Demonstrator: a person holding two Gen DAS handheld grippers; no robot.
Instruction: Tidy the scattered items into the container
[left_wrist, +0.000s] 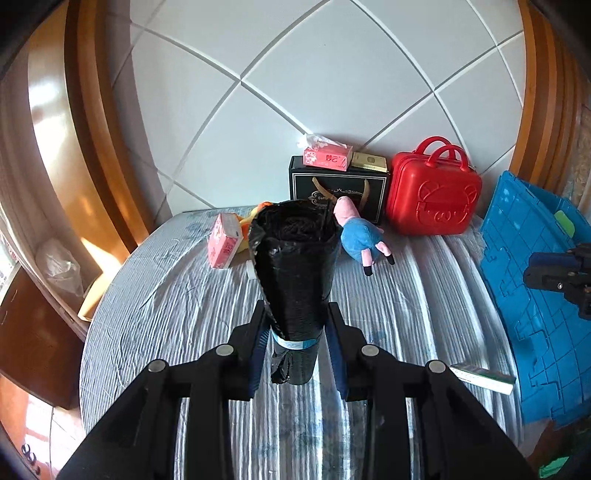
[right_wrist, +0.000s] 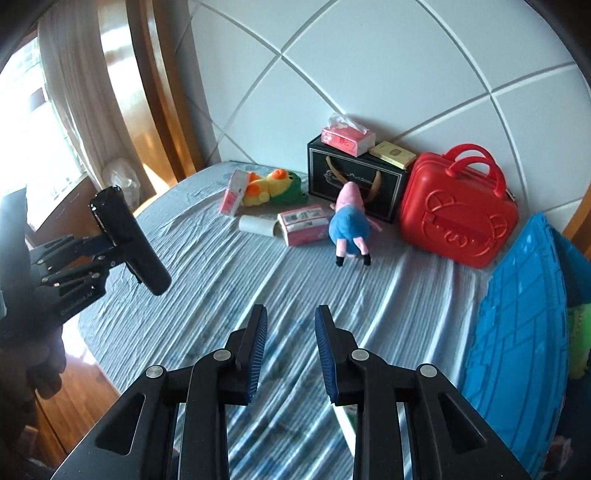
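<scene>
My left gripper (left_wrist: 295, 310) is shut on a black roll of bin bags (left_wrist: 295, 258), held above the striped bed; the right wrist view shows the same roll (right_wrist: 129, 240) at the left. My right gripper (right_wrist: 290, 314) hovers over the bedsheet, its jaws a narrow gap apart with nothing between them. The blue plastic crate (left_wrist: 524, 302) (right_wrist: 517, 332) stands at the right edge. Scattered near the headboard are a pig plush (right_wrist: 349, 221), a yellow duck plush (right_wrist: 269, 186), pink tissue packs (right_wrist: 303, 223) (right_wrist: 232, 192) and a white roll (right_wrist: 256, 224).
A black gift box (right_wrist: 354, 181) carrying a tissue pack and a gold box, and a red case (right_wrist: 458, 218), stand against the white headboard. A small white-and-green box (left_wrist: 484, 376) lies beside the crate. Wooden frame and a curtain are at the left.
</scene>
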